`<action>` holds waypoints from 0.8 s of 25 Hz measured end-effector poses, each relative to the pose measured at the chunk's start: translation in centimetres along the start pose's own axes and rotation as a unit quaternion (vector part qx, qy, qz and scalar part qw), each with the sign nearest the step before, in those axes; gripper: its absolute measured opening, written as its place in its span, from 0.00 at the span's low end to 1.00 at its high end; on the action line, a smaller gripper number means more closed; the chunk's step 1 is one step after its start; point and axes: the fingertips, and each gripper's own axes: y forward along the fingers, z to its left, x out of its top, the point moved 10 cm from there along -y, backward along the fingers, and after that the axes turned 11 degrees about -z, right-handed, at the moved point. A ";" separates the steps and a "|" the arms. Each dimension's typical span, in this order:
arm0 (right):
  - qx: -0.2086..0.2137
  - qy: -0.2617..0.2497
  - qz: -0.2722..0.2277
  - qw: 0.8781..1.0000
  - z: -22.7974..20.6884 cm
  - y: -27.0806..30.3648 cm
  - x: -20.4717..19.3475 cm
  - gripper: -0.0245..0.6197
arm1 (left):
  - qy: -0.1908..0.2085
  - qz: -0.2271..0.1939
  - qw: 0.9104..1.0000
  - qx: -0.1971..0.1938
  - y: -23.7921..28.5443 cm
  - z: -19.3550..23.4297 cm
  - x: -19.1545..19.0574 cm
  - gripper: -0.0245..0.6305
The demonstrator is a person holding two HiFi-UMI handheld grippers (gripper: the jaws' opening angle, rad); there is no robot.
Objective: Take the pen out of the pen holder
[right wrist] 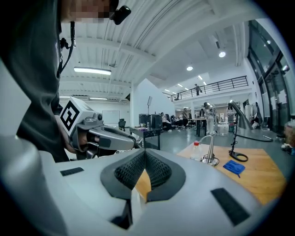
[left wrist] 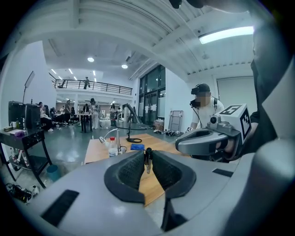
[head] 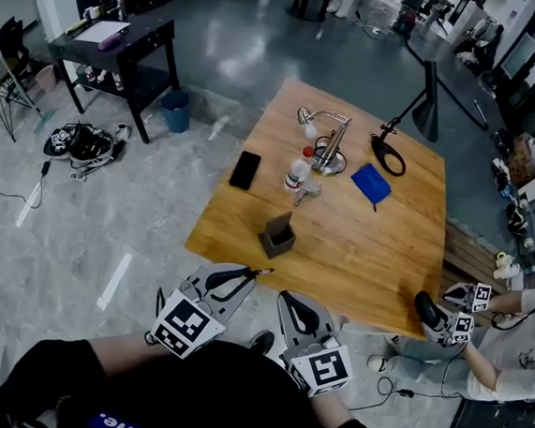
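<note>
A dark square pen holder stands near the front left of the wooden table. My left gripper is held off the table's front edge, short of the holder, shut on a dark pen that pokes out past its tips. In the left gripper view the pen stands upright, pinched between the black pads. Just right of it, my right gripper is shut with nothing in it; its tips meet in the right gripper view.
On the table behind the holder are a clear bottle with a red cap, a metal desk lamp, a black phone, a blue pad and a black lamp base. Another person holding grippers sits at the right.
</note>
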 end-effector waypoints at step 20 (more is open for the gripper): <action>0.003 -0.005 -0.001 1.000 0.9 -0.5 0.5 0.05 | -0.002 -0.004 1.000 0.004 -0.8 -0.3 0.2 0.13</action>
